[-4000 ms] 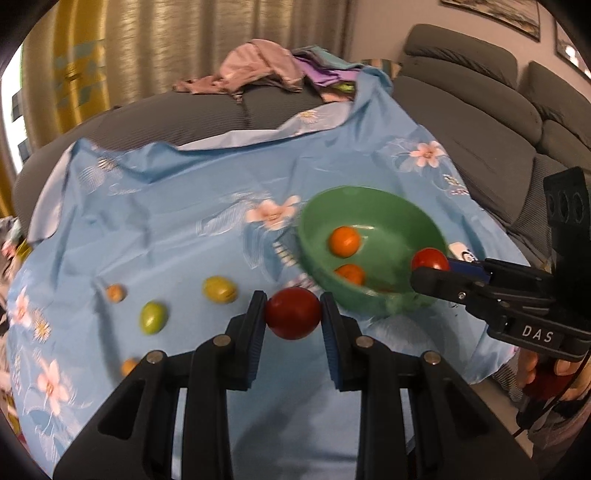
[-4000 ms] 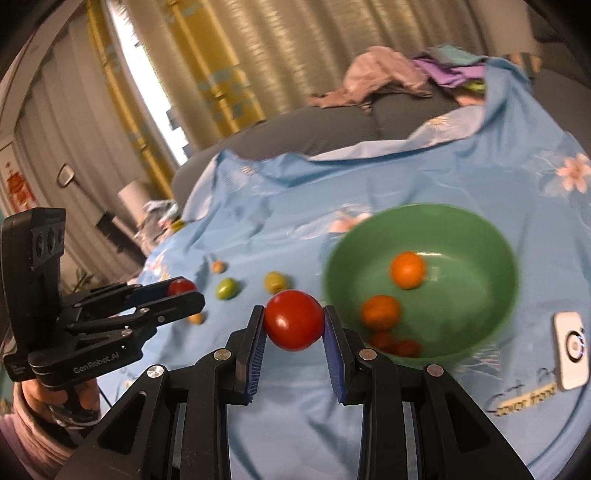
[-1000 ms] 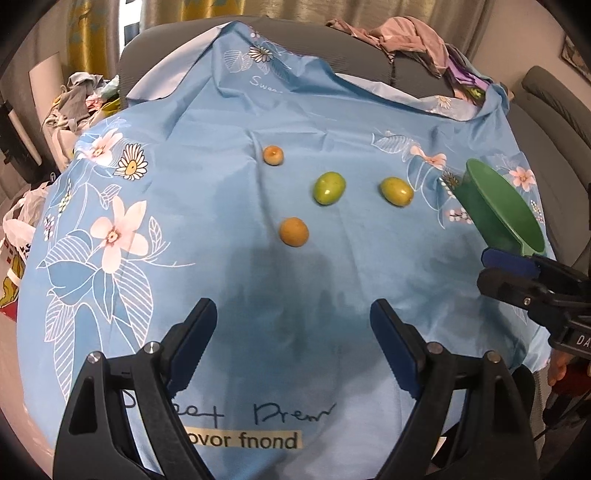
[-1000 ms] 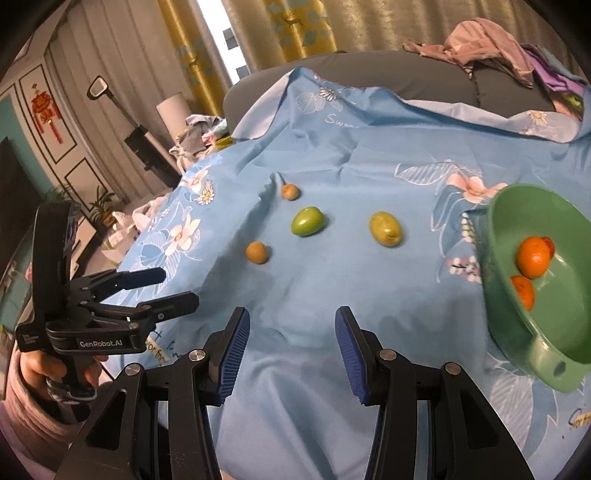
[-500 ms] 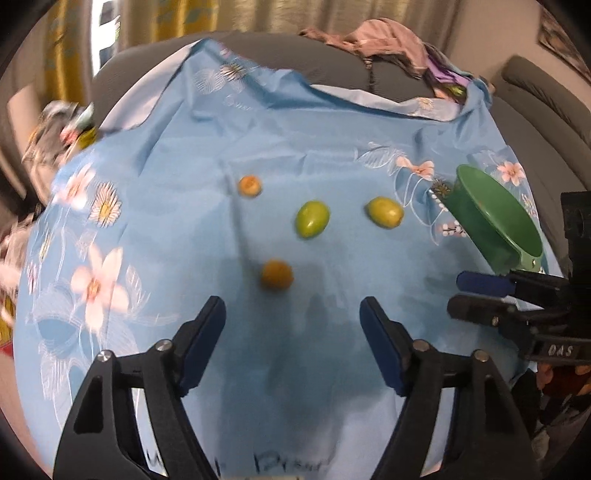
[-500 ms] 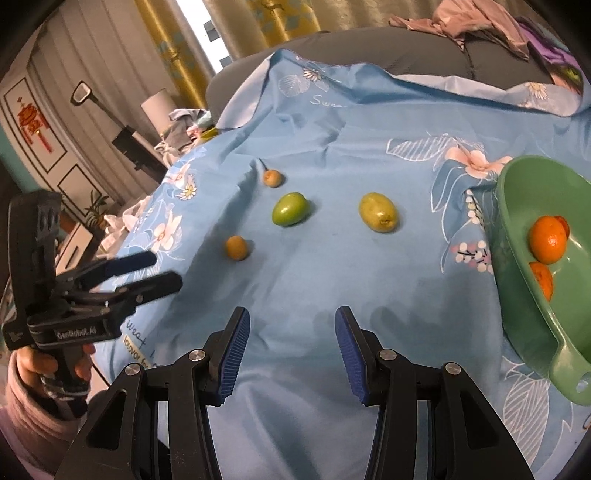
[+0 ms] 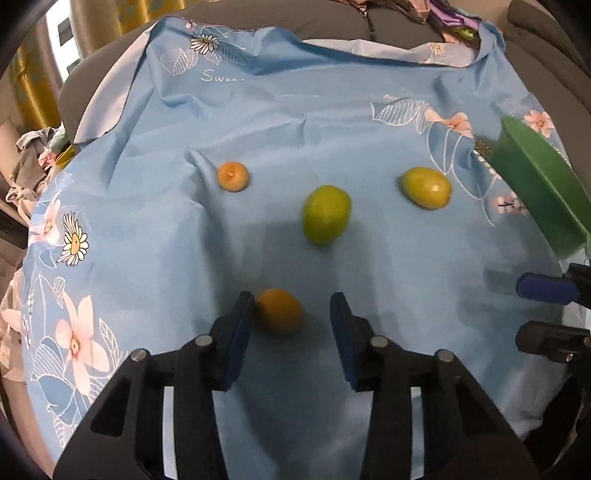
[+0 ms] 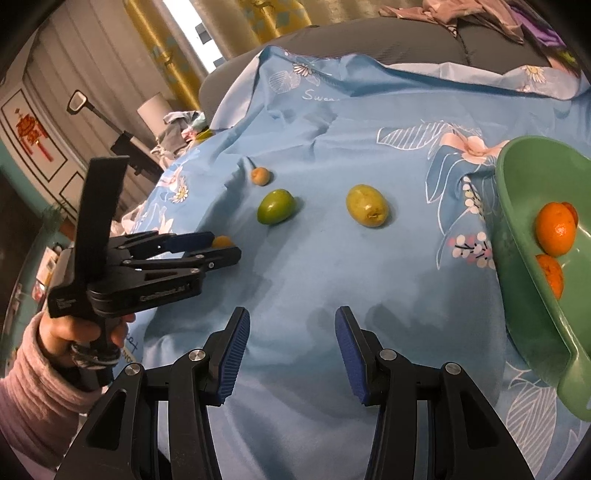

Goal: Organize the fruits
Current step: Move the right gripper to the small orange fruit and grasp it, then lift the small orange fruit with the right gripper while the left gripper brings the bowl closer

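Observation:
A small orange fruit (image 7: 279, 310) lies on the blue floral cloth (image 7: 295, 122) between the fingers of my left gripper (image 7: 291, 321). Its jaws are closing; the left pad is at the fruit and the right pad stands apart from it. The right wrist view shows that same left gripper (image 8: 221, 251) with the fruit (image 8: 222, 242) at its tips. Further back lie a green fruit (image 7: 327, 214), a yellow-green fruit (image 7: 426, 186) and another small orange fruit (image 7: 232, 176). My right gripper (image 8: 291, 332) hovers open over bare cloth, holding nothing. The green bowl (image 8: 524, 258) at the right holds oranges (image 8: 556, 229).
The cloth covers a grey sofa (image 7: 406, 22) with a heap of clothes (image 8: 476, 14) at the back. A hand in a pink sleeve (image 8: 40, 376) holds the left gripper. Curtains (image 8: 177, 48) and clutter stand beyond the cloth's left edge. The right gripper (image 7: 543, 314) shows at the right edge.
My left gripper has moved forward and down over the near small orange fruit, and its jaws have narrowed around it. The right gripper has come a little lower and nearer the cloth, its jaws unchanged.

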Tool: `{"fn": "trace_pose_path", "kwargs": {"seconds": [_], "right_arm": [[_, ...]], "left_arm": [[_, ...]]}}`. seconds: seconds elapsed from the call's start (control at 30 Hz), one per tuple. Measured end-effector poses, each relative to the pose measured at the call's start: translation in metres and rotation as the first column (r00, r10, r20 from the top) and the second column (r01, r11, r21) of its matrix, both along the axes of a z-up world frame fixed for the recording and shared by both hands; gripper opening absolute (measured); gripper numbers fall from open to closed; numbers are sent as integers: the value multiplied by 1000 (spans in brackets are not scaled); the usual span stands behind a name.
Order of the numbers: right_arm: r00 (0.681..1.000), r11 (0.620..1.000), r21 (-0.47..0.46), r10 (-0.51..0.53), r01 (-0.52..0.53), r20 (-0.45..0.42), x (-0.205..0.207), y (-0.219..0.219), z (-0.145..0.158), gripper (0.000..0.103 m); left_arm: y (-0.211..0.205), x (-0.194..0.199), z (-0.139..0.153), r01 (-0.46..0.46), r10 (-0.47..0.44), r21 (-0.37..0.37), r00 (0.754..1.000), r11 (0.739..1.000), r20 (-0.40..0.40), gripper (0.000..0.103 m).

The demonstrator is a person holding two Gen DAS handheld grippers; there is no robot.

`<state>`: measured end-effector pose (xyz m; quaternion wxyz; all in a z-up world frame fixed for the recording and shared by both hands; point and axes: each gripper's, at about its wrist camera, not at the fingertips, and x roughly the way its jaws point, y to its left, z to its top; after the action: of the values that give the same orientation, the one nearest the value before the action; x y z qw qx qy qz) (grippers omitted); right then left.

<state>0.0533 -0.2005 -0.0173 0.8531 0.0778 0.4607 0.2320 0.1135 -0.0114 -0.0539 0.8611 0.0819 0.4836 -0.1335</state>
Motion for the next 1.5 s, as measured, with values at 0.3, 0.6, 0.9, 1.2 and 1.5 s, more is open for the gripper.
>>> {"fn": "trace_pose_path", "kwargs": {"seconds": [0.3,0.6,0.9,1.2,1.5], "right_arm": [[1000,1000,22,-5,6,-10,1,-5,-6,48],[1000,999,23,-21,22,-21,3,-8,-9,48],[999,999,-30,46,-45,29,34,28,6,48],[983,980,-146,150,-133,108,119,116,4,49],[990,969,-222,129,-113,58,176,150,-29,48]], "left_arm": [[-6,12,-14,25,-22,69,999,997,-41,31],[-1,16,-15,-3,2,-12,999,1000,-44,27],[49,-2,41,-137,167,-250,981,958,102,27],[86,5,47,-238,287,-296,949,925,133,28],[105,14,34,-255,300,-315,948,914,103,28]]}}
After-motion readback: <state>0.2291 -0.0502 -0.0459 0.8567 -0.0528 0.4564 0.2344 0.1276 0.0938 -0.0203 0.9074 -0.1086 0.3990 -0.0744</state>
